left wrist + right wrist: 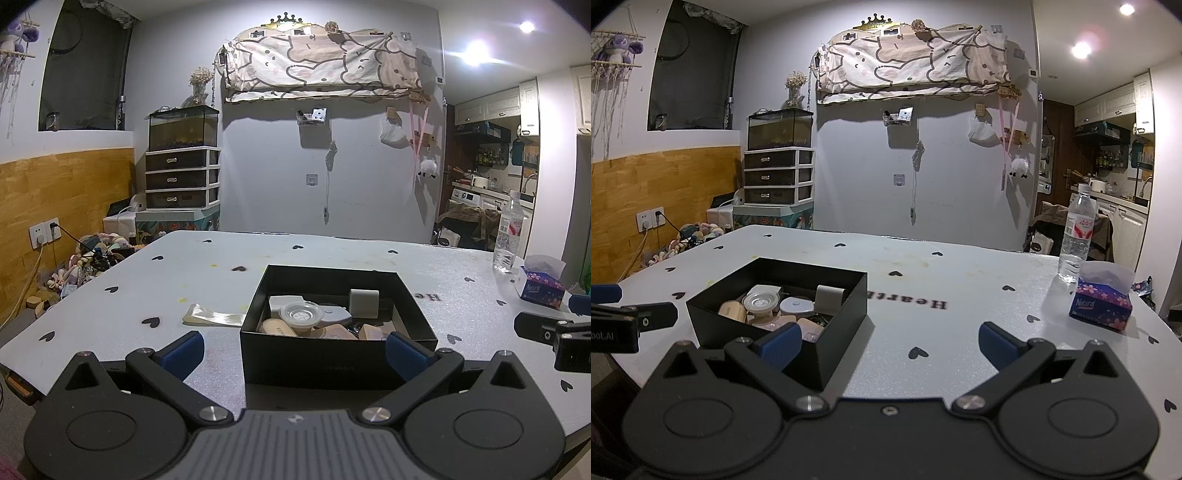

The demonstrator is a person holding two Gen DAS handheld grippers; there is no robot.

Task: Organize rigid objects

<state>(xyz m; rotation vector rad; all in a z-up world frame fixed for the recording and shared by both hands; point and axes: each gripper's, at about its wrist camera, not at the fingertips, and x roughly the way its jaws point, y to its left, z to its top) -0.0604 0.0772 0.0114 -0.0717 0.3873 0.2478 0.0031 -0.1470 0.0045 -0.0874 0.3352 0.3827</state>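
- On the blue-and-purple flowered cardboard tissue box (1100,308) at my right I read "Natural" in white script; my left camera shows the same word on it (541,291).
- Printed in black on the pale, heart-dotted surface (960,332) is "Heartb", upside down to me, its last letters cut off by the open black box (827,328).
- The black body of my left tongs (613,334), seen from my right camera, carries white lettering ending in "bot.AI".
- The clear plastic water bottle (1076,234) has a red-and-white label, too small to read.
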